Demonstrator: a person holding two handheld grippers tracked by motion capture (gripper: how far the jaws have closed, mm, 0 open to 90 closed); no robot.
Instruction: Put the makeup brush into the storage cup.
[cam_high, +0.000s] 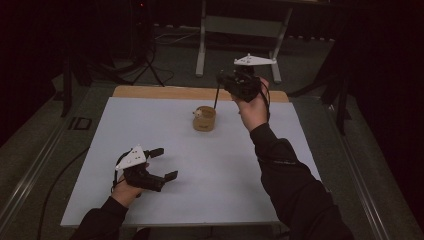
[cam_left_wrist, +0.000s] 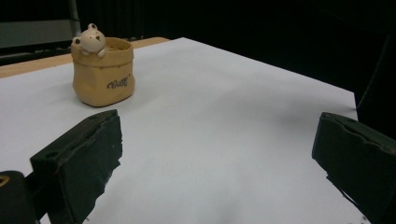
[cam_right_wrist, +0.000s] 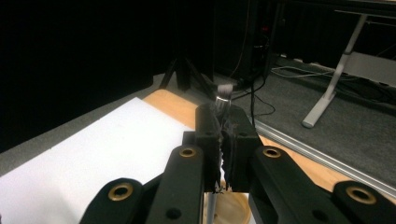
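While pinched upright in the jaws of the right gripper (cam_high: 239, 82), brush (cam_right_wrist: 224, 95) poised above the bear-trimmed pot (cam_high: 204, 119) at the far middle of the white tabletop (cam_high: 150, 130).
Best kept vertical, handle tip centred over the pot's mouth, moved slowly to avoid clipping the rim; left gripper (cam_high: 165, 164) resting near the front edge, jaws spread wide, holding nothing.
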